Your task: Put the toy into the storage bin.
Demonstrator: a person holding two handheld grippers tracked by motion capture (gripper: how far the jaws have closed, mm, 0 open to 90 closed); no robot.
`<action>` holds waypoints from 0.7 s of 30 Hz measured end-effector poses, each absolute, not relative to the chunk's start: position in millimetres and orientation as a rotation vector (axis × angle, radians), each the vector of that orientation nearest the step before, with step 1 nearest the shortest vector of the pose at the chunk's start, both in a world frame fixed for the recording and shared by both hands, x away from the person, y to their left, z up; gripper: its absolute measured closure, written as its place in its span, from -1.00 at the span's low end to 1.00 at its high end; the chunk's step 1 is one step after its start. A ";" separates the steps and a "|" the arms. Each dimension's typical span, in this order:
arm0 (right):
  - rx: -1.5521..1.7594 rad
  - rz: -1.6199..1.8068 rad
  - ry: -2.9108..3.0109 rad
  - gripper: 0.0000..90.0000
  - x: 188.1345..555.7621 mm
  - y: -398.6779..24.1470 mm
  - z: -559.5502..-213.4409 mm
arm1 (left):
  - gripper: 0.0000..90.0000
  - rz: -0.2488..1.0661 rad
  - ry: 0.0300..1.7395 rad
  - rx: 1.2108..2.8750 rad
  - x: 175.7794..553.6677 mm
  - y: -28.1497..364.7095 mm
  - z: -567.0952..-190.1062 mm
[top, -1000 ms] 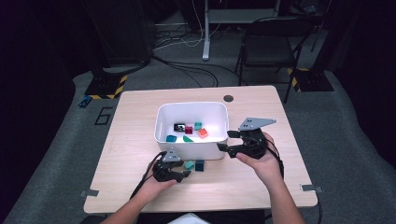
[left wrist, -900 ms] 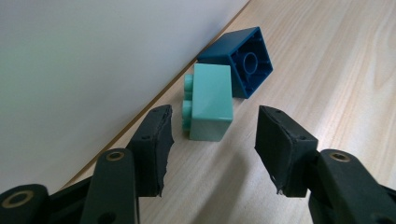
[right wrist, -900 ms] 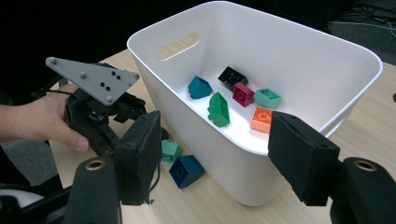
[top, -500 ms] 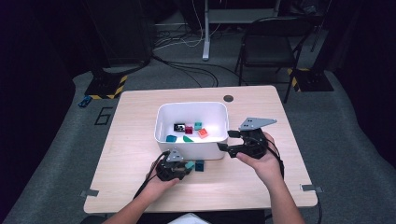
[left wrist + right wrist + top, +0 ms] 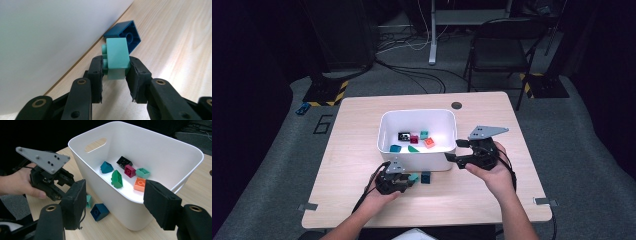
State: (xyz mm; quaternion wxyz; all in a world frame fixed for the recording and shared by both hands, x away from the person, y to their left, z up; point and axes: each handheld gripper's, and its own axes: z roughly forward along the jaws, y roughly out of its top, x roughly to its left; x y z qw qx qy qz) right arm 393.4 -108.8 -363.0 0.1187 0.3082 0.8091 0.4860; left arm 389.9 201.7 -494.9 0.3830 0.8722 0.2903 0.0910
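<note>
L gripper (image 5: 116,71) fingers just closed, clamping mint brick (image 5: 116,58); R gripper (image 5: 120,200) fingers wide, empty.

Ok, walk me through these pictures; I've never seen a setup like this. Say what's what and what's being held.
A person sits at a wooden table, a hand-held gripper in each hand. The high view looks down from above; the other two come from cameras riding on the grippers, looking along their black jaws. The left hand-held gripper has just closed on a mint brick, with a dark blue brick lying beside it against the white bin. The right hand-held gripper is open and empty at the bin's side. More coloured bricks lie in the bin.
</note>
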 end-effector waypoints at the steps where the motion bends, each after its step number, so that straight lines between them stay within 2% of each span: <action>1: 0.902 1.420 2.367 -0.23 393.4 -108.5 -363.1 | 0.48 0.224 0.740 2.216 388.9 202.7 -492.4; 21: 0.902 1.419 2.366 -0.23 393.6 -109.1 -363.0 | 0.48 0.221 0.690 2.147 375.5 214.6 -414.1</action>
